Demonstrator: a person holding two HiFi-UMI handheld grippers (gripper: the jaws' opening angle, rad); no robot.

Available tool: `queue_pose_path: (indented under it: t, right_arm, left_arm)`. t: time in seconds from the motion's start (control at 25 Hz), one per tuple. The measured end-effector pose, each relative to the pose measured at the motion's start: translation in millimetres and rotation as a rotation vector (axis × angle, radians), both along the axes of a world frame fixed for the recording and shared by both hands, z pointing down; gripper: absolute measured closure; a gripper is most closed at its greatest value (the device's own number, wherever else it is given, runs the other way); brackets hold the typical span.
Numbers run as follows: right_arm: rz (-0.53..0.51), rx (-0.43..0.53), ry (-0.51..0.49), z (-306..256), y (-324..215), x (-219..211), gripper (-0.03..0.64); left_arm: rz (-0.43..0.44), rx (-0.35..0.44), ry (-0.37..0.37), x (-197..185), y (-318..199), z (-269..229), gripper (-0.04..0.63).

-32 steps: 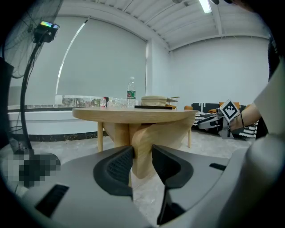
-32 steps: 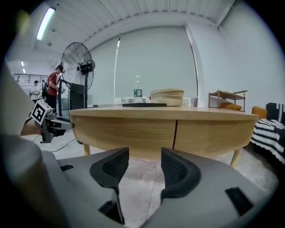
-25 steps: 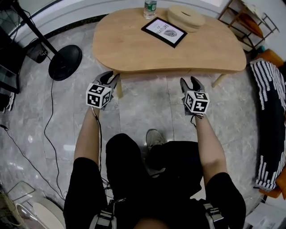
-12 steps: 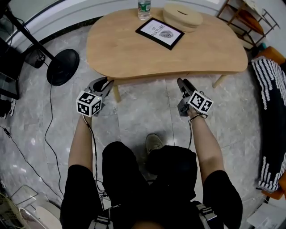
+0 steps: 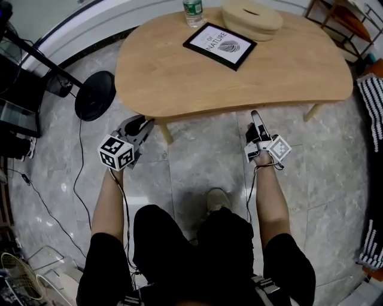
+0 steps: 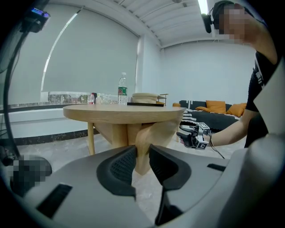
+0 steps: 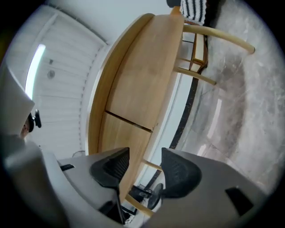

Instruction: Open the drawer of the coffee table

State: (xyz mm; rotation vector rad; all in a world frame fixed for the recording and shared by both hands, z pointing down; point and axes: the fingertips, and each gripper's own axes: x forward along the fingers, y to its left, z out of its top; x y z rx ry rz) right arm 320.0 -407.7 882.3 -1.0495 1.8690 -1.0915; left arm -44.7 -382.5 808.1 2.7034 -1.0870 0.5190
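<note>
The kidney-shaped wooden coffee table [image 5: 179, 77] fills the top of the head view. My left gripper [image 5: 139, 127] sits low by the table's front left leg, jaws a little apart with nothing between them [image 6: 142, 153]. My right gripper [image 5: 256, 119] is rolled onto its side just under the table's front edge. Its jaws stand open and empty [image 7: 144, 162]. It faces the wooden panel under the top, which has a dark seam [image 7: 129, 122] across it. From the left gripper view, the right gripper [image 6: 192, 136] appears beside the table.
A water bottle [image 5: 192, 12], a framed print [image 5: 219, 45] and a round wooden box [image 5: 251, 15] stand on the table top. A black stand base [image 5: 96, 103] and cables [image 5: 75, 185] lie on the marble floor at left. My shoe [image 5: 218, 200] is below the table.
The right gripper has rolled onto its side and sunk lower toward the table's front edge. The left gripper has hardly moved.
</note>
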Motion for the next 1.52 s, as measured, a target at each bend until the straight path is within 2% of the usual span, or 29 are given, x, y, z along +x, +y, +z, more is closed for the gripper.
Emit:
queue_pose_path:
  t: [0.24,0.36,0.48,0.84,1.16,1.52]
  right_arm:
    - [-0.024,0.162,-0.248,-14,-13,11,0.387]
    - [-0.033,0.224,-0.31,-18,-18,16,0.419]
    - [-0.028,0.247,-0.354,-19,-21,16,0.424]
    - [-0.017,0.237,-0.364,-17,-7,14,0.422]
    - [-0.036,0.215,-0.337,-20,42,16,0.419]
    - [-0.024,0.141,-0.315,-22,92,16,0.413]
  left_arm:
    - [-0.008,-0.002,0.005,0,-4,-2,0.483]
    - [-0.013,-0.001,0.02,0,-2,-1,0.483]
    - [0.004,-0.007,-0.002,0,-2,-1,0.483]
    - [0.057,-0.008,-0.036,1,10,-1,0.485]
    - [0.086,-0.02,-0.056,2,51,-4,0.485]
    - [0.098,-0.035,-0.068,4,97,-6,0.485]
